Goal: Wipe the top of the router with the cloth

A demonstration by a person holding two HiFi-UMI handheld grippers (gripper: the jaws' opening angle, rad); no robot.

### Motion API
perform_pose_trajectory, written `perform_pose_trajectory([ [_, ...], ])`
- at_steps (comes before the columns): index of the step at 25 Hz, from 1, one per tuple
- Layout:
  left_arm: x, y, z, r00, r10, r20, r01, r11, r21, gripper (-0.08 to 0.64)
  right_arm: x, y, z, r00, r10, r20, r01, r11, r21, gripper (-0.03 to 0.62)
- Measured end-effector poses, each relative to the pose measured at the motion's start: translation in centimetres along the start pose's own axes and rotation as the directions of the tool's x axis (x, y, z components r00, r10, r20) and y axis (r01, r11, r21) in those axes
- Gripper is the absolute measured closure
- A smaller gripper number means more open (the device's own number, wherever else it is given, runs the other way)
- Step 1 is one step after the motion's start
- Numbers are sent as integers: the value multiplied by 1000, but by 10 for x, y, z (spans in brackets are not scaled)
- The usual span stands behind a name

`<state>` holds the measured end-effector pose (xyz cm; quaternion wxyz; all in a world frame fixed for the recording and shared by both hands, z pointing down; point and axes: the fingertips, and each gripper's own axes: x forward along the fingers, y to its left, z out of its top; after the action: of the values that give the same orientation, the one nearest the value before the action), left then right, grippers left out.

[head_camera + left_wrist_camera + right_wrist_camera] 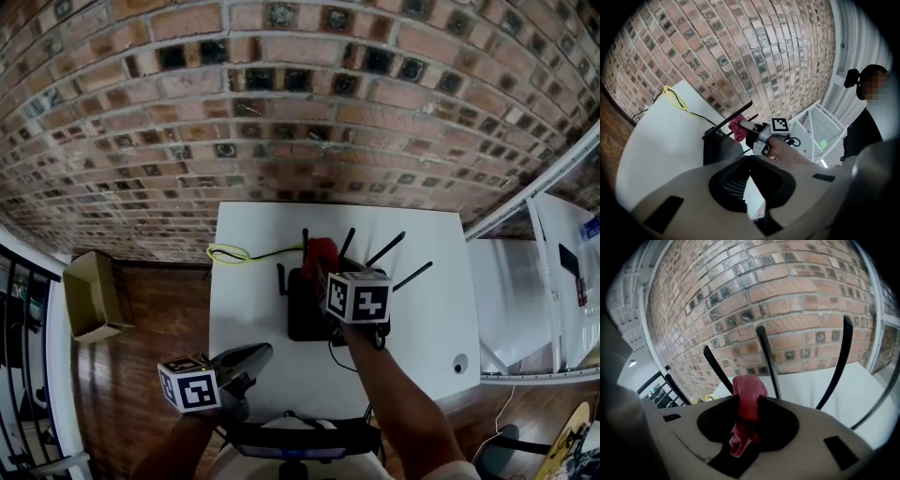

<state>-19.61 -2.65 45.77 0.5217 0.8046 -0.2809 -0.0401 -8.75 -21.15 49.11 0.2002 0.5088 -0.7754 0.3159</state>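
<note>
Holding the cloth point(749, 386) clamped between the jaws of my right tool point(325, 277), I have it bunched up, one end poking out past the tips and the rest hanging down behind them. It sits at the far edge of the router point(305, 314), in among the antennas point(768, 362) that stand up along that side. I cannot tell whether the cloth presses on the router's top or hovers just above it. My left tool point(251, 357) is closed with nothing in it and waits near my edge of the white surface point(253, 281), well apart from the router. So the pick-up is done and the cloth is at the router. I judge the wipe itself is mostly left: the near part of the black top lies uncovered below my right wrist.
</note>
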Motion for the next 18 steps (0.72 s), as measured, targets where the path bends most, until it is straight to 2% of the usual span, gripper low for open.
perform_pose_trajectory([
  [5,9,-10,1,1000,-28,-2,28,1000,6,537,-25,20,47,992,43,122,-41,999,-17,451],
  [9,10,-12,1,999,-32,-3,32,999,4,537,-40,22,69,981,60,186,-67,997,30,451],
  [13,8,-9,-2,1000,-22,-11,22,1000,6,537,-48,15,76,974,52,219,-75,992,98,449],
  [18,10,-12,-2,1000,-26,-9,26,1000,6,537,-47,6,64,976,49,214,-84,984,160,451],
])
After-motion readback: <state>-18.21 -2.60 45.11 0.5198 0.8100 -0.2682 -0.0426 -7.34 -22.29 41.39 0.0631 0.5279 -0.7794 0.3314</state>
